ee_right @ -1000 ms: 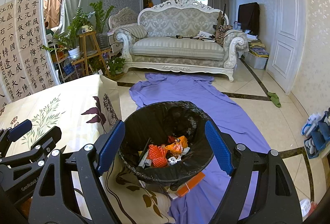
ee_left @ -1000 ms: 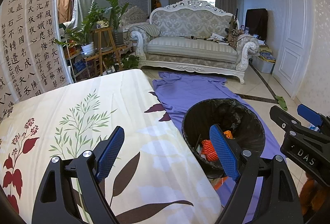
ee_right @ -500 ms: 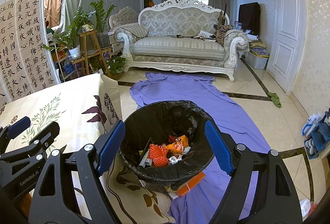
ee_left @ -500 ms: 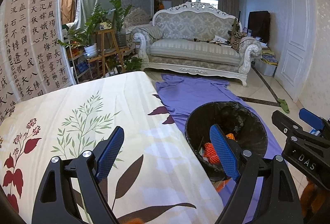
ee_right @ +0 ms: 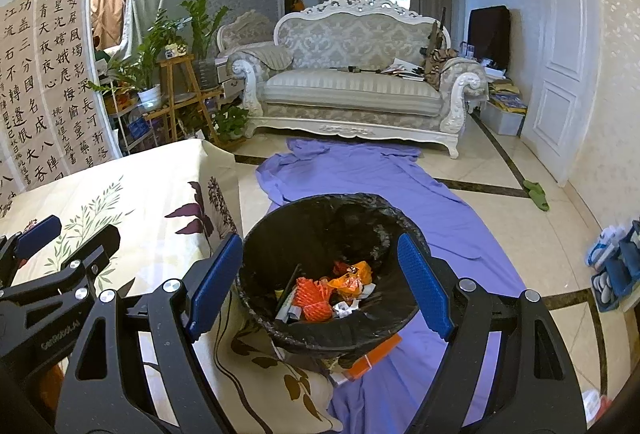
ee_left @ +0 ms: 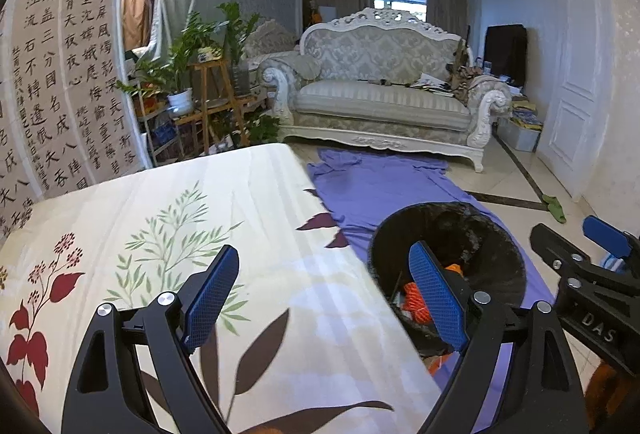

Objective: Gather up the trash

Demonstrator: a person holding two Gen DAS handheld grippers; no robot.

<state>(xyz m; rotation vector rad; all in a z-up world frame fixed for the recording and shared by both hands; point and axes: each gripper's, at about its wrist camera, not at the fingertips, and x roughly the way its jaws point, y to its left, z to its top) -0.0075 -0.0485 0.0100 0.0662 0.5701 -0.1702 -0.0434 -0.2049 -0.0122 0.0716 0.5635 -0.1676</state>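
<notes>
A black-lined trash bin (ee_right: 328,222) stands on the floor beside the table, holding orange netting and wrappers (ee_right: 320,294). My right gripper (ee_right: 320,286) hangs above its rim, open, with nothing between its blue pads. The bin (ee_left: 480,234) also shows at the right of the left wrist view. There my left gripper (ee_left: 324,298) is open and empty over the floral tablecloth (ee_left: 160,234), near the table's right edge. The right gripper (ee_left: 592,274) shows at that view's right side, and the left gripper (ee_right: 48,266) at the left of the right wrist view.
A purple cloth (ee_right: 380,178) lies on the tiled floor from the bin toward an ornate white sofa (ee_right: 352,90). An orange packet (ee_right: 372,354) lies under the bin. Plant stands (ee_right: 176,86) and a calligraphy screen (ee_left: 52,94) line the left. A white door (ee_right: 560,74) is at right.
The left wrist view has drifted slightly, so the bin sits a little further right and lower in it. Both grippers stay open and empty; the right wrist view is unchanged.
</notes>
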